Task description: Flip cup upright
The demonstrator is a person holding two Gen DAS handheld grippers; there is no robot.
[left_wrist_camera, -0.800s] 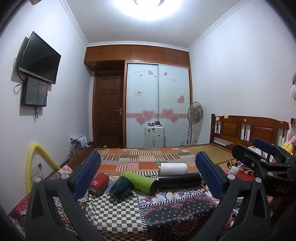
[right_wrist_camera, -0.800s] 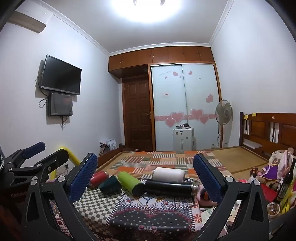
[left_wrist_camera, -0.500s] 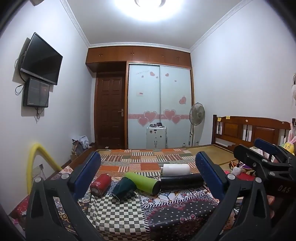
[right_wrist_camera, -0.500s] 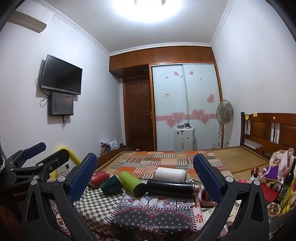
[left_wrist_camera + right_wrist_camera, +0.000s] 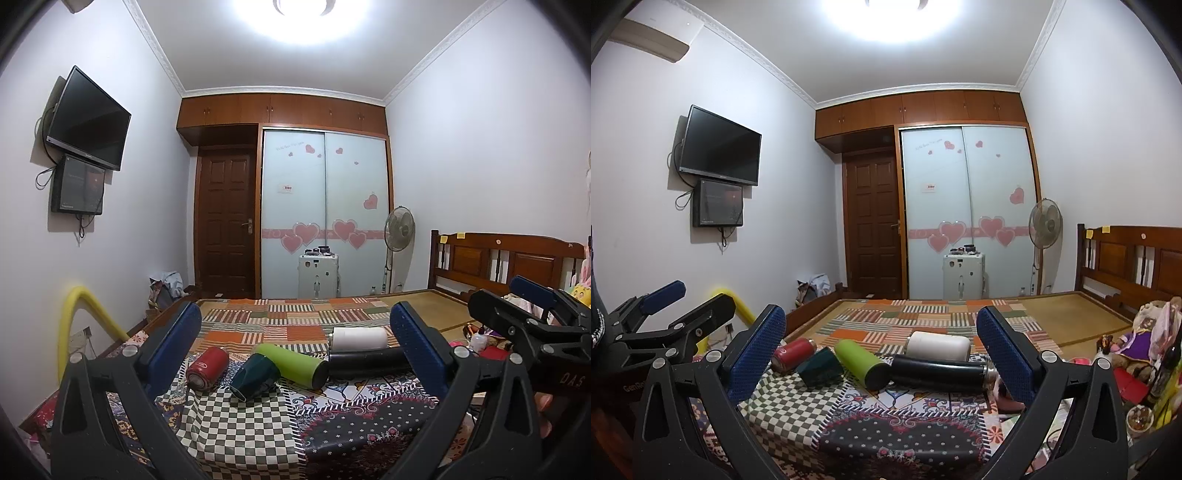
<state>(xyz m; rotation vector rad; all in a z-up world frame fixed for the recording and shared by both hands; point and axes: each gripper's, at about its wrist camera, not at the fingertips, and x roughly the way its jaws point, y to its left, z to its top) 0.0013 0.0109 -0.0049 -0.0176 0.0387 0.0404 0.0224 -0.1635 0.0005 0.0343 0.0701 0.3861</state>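
Lying flat on its side: a short dark green cup (image 5: 255, 378), open mouth turned toward the near left. Resting on a green-and-white checked cloth (image 5: 243, 424) over the table top. Touching it on one side, a long lime green bottle (image 5: 291, 363), also lying down. Just beside it on the other side, a round red metal cup (image 5: 207, 373), lying down too. Further right, a long black flask (image 5: 365, 363) on its side, and right behind that a fat white cup (image 5: 358, 338) on its side. Hard to say from the task words which one to stand up; most likely the dark green cup, or maybe all of them.

None standing up yet. So nothing done so far, by the look of it. All the work left: reach in, grab, tip up, set down on the bottom, let go.

Left gripper (image 5: 293, 319) wide apart, blue pads far from each other, nothing held between them. Hanging in the air, in front of the row and well apart from it. Right gripper (image 5: 881, 321) the same: spread wide, holding nothing, hanging back from the row. Both side by side, pointing at the cups.

Behind the table, a bed with a bright patchwork blanket (image 5: 295, 317).
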